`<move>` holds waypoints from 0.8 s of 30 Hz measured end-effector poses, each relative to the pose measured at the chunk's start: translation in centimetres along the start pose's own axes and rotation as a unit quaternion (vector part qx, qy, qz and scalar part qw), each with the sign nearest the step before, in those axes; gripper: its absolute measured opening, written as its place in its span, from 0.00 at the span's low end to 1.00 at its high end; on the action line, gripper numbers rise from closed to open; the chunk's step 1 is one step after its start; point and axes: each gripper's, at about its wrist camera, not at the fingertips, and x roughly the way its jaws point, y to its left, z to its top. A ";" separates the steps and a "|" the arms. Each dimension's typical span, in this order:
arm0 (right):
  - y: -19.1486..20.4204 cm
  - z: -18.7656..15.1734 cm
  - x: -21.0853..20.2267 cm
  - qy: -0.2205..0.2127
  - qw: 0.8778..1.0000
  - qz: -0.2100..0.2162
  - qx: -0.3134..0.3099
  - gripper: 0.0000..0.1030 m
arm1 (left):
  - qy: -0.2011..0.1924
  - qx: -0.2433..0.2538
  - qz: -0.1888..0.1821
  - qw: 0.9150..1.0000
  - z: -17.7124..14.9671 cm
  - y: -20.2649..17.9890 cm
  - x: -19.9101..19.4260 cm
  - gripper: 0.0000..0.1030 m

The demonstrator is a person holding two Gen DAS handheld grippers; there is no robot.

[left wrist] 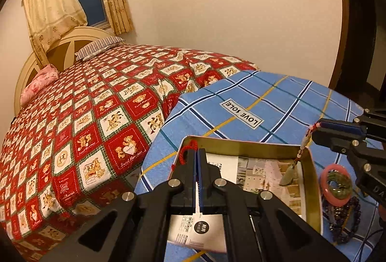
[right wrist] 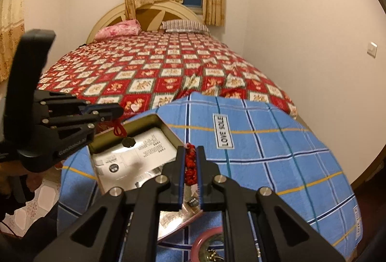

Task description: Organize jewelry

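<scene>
L claw (left wrist: 197, 151) is pinched on a red knotted cord (left wrist: 184, 153); R claw (right wrist: 190, 150) pinches a beaded jade-pendant strand (left wrist: 301, 153). Both hang over the open gold tin box (left wrist: 241, 141), likely for lowering in. Pink bangle (left wrist: 335, 180) waits at 3 o'clock.

Open gold-walled metal tin (left wrist: 311, 180) lined with printed paper on the blue plaid cloth, green jade pendant on a beaded red cord (left wrist: 290, 174) hanging over the tin's right side, dark octagonal pendant on a red cord (right wrist: 127, 141) dangling over its left, pink bangle (left wrist: 335, 181) and dark bead bracelet (left wrist: 342, 221) lying just right of the tin

The pink bangle (right wrist: 207, 241) is cut off by the bottom edge, partly hidden behind the right gripper (right wrist: 190, 153).
</scene>
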 end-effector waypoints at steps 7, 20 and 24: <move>-0.6 -1.1 2.6 0.030 0.999 -0.009 0.009 0.10 | 0.023 0.001 0.010 1.000 -0.8 0.5 2.5 0.00; -0.8 -3.0 3.4 0.048 0.998 -0.022 0.025 0.55 | 0.056 -0.008 0.070 0.996 -3.0 -0.2 2.8 0.01; -0.7 -3.6 2.9 0.048 0.998 -0.028 0.023 0.57 | 0.059 -0.015 0.063 0.996 -3.5 -0.7 2.5 0.01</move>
